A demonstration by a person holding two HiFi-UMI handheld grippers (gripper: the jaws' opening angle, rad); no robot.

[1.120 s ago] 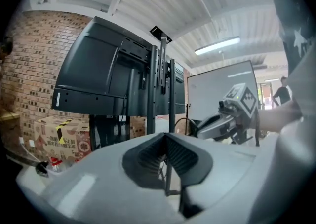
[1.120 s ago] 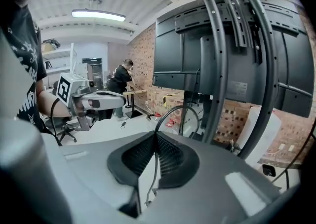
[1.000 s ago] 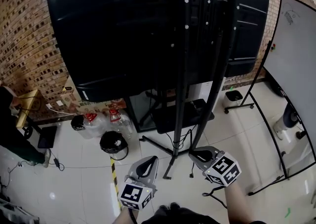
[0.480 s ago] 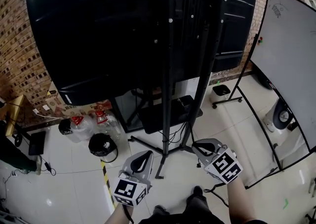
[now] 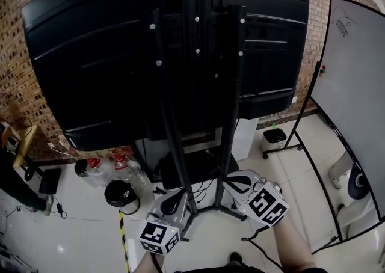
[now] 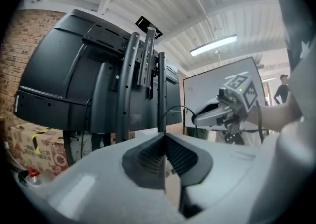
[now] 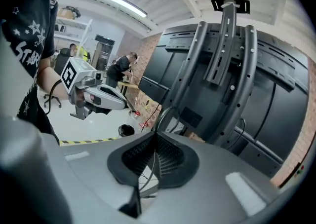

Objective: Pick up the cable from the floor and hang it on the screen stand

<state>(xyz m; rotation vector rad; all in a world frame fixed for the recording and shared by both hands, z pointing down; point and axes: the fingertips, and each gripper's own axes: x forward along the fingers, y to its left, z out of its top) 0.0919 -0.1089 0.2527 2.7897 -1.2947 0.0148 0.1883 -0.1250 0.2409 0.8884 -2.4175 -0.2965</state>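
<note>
Approach first: moved in on the screen stand (image 5: 227, 145) over the last second, with its black uprights now filling the middle of the head view instead of standing off to the right. Brought both tools along, low by the foot of the stand: left hand-held gripper (image 5: 173, 201) near the base of the left upright, right hand-held gripper (image 5: 236, 183) near the base of the right one. Keeps the right pair of jaws pinched on the thin black cable (image 7: 166, 113), threaded between the pads and bowed out in a small loop ahead of the tips. Carries the left pair pressed together, with nothing made out between them.

Means, most likely, pickup finished and carry nearly over; hanging not yet done, cable not yet on the stand. Calls next for a lift toward some bracket or crossbar higher on the uprights, and for care not to let so thin a cable slide out of the pads on the way up.

Underfoot, pale glossy tiled floor (image 5: 72, 230) crossed by a yellow-and-black tape strip (image 5: 123, 242). Past the stand, back of the big black screen (image 5: 90, 67), set before a brick wall (image 5: 13, 79). At left, clear bottles with red caps (image 5: 120, 169) and a round black bin (image 5: 120, 193); at right, tilted whiteboard (image 5: 355, 85) on its own frame.
</note>
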